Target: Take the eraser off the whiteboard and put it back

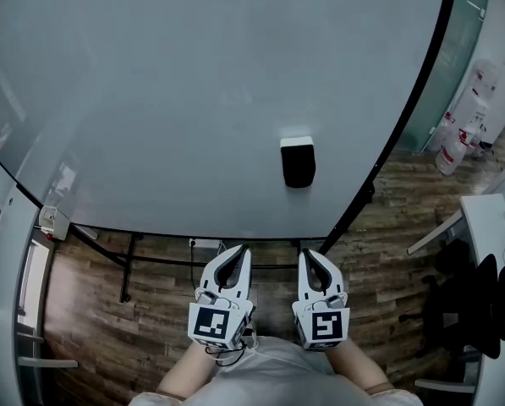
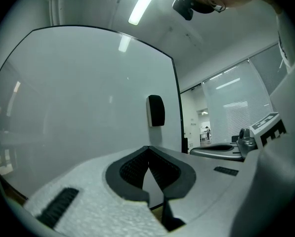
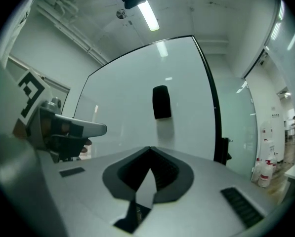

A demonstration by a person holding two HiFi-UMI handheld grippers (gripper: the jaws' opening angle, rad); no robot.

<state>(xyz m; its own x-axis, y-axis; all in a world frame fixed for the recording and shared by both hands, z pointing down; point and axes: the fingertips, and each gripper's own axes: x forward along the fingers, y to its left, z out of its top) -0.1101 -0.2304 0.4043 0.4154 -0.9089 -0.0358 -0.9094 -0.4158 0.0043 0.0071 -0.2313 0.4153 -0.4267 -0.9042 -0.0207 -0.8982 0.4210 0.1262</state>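
A black eraser (image 1: pixel 298 162) sticks to the large whiteboard (image 1: pixel 193 100), low on its right side. Both grippers are held side by side below the board's lower edge, pointing at it and well short of the eraser. My left gripper (image 1: pixel 235 255) is shut, with nothing between its jaws. My right gripper (image 1: pixel 311 257) is shut and empty too. The left gripper view has the eraser (image 2: pixel 156 110) up and slightly right of the closed fingertips (image 2: pixel 148 150). From the right gripper view, the eraser (image 3: pixel 161 102) hangs straight above that gripper's closed tips (image 3: pixel 149 151).
The board's black frame (image 1: pixel 413 100) and stand legs (image 1: pixel 129 265) rise from a wooden floor (image 1: pixel 387 227). Red-and-white canisters (image 1: pixel 457 142) stand at the right by a glass wall. A white desk (image 1: pixel 493 252) and a black chair (image 1: pixel 480 307) fill the right edge.
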